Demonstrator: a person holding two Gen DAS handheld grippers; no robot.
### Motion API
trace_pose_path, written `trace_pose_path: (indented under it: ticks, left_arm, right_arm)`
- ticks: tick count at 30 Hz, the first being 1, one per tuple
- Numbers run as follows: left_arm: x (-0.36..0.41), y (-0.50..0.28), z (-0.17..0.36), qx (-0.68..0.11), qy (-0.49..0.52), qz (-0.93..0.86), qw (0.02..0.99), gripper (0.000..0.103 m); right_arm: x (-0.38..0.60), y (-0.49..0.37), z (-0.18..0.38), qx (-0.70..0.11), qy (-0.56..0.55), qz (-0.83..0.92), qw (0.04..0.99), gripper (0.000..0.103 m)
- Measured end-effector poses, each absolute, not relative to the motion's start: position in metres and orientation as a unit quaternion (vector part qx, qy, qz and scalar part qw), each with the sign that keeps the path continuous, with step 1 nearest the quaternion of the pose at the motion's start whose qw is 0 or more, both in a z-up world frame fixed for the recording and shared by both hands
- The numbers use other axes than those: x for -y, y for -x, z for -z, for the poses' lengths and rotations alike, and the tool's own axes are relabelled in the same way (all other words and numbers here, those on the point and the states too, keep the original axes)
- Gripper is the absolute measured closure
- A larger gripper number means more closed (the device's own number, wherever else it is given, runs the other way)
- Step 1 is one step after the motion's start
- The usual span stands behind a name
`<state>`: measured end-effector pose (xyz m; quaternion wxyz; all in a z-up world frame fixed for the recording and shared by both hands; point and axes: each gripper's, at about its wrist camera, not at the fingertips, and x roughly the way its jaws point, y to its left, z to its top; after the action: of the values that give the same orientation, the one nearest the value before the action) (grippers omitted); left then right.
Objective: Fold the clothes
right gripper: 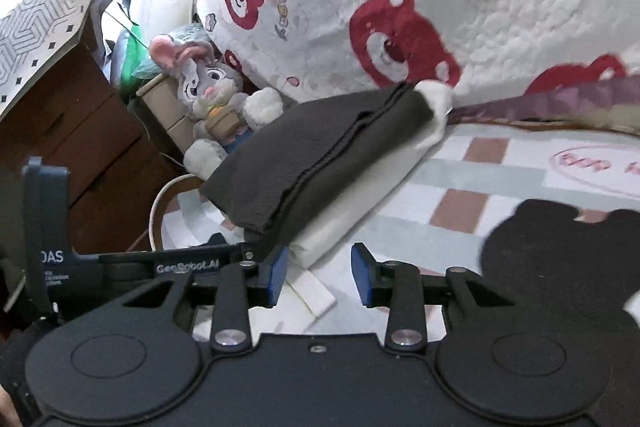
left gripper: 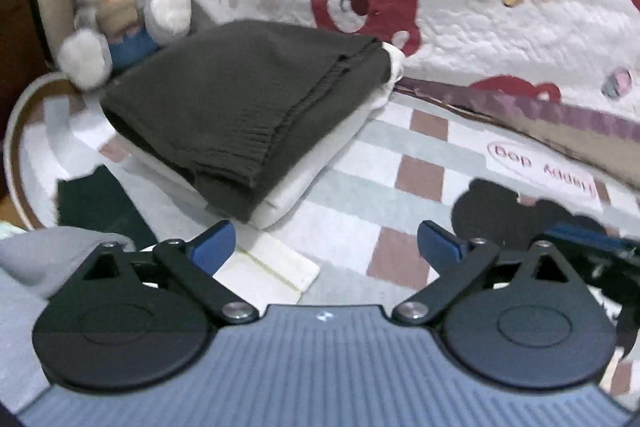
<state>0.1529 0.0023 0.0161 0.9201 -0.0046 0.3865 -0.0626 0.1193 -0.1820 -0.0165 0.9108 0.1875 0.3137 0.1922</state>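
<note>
Dark knit sweater [left gripper: 240,99] lies folded atop a white garment [left gripper: 312,183] on the far-left bed; our left gripper [left gripper: 326,247] gapes wide, right gripper [right gripper: 320,277] half-open, both empty, so we back away cleanly

Left gripper [left gripper: 325,247] sits low in its frame, blue pads [left gripper: 212,245] spread wide with nothing between them. Right gripper [right gripper: 320,277] sits bottom centre of its own view, jaws partly parted, empty, pointing forward and down.
</note>
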Motion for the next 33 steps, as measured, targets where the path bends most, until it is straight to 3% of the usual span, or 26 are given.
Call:
trace_pose_path:
  ticks: [6, 20, 23, 25, 33]
  left_arm:
    - [-0.001, -0.103, -0.027, -0.408, 0.082, 0.061, 0.907, 0.004]
    - [0.022, -0.017, -0.022, -0.382, -0.034, 0.020, 0.923, 0.004]
    - [0.032, -0.003, -0.015, -0.373, -0.045, 0.028, 0.926, 0.004]
    - [0.039, 0.005, -0.008, -0.371, -0.068, 0.025, 0.926, 0.004]
    - [0.046, 0.012, -0.002, -0.374, -0.067, 0.051, 0.924, 0.003]
  right_arm:
    - [0.193, -0.067, 0.001, -0.321, -0.189, -0.189, 0.909, 0.039]
    - [0.196, 0.031, -0.003, -0.252, -0.123, -0.116, 0.953, 0.033]
    - [0.196, 0.046, 0.005, -0.253, -0.132, -0.108, 0.952, 0.027]
    - [0.195, 0.050, 0.012, -0.256, -0.139, -0.103, 0.951, 0.017]
    - [0.206, 0.054, 0.021, -0.251, -0.177, -0.098, 0.947, 0.016]
